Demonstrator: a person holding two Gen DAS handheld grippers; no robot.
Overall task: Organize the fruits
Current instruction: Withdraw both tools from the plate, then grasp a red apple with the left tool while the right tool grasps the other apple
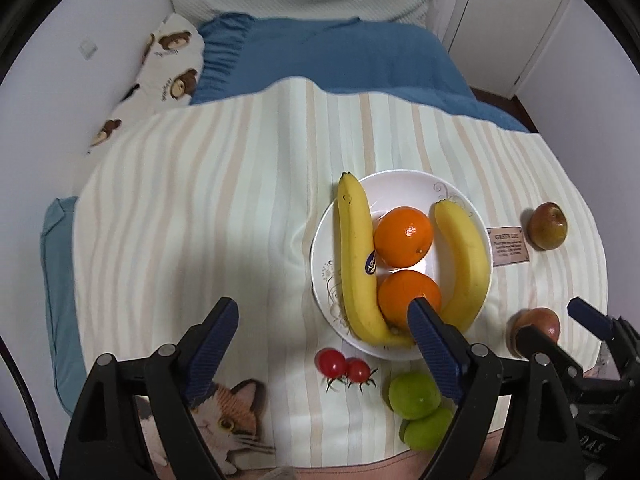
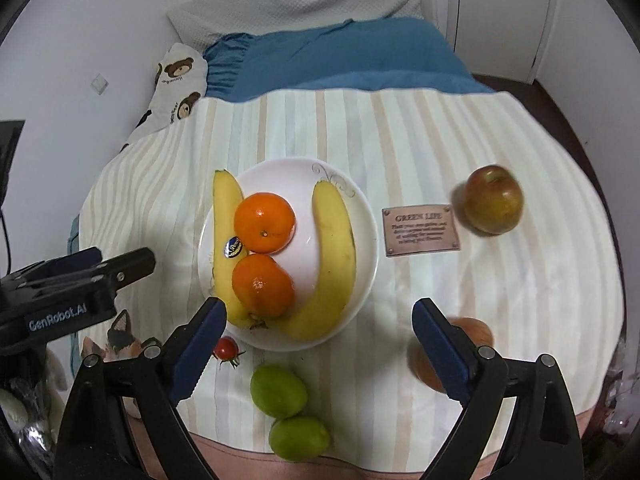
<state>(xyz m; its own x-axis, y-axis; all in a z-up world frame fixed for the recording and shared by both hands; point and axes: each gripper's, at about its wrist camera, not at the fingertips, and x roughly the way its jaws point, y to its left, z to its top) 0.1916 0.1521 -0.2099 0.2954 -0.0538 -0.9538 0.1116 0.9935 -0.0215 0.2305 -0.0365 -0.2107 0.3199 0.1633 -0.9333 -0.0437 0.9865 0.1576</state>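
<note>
Left gripper (image 1: 322, 320) jaws spread, empty; right gripper (image 2: 320, 322) same. Near apple (image 2: 472, 332) half hidden behind right jaw (blurred). Limes (image 2: 279, 391) at table edge. Plate (image 2: 362, 216): bananas (image 2: 335, 264) lengthwise, tips pointing away, oranges (image 2: 264, 222) between.

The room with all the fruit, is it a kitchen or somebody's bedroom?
Most likely a bedroom. Behind the striped cloth there is a bed with a blue blanket, a pale pillow and a teddy-bear pillow, plus a door.
</note>
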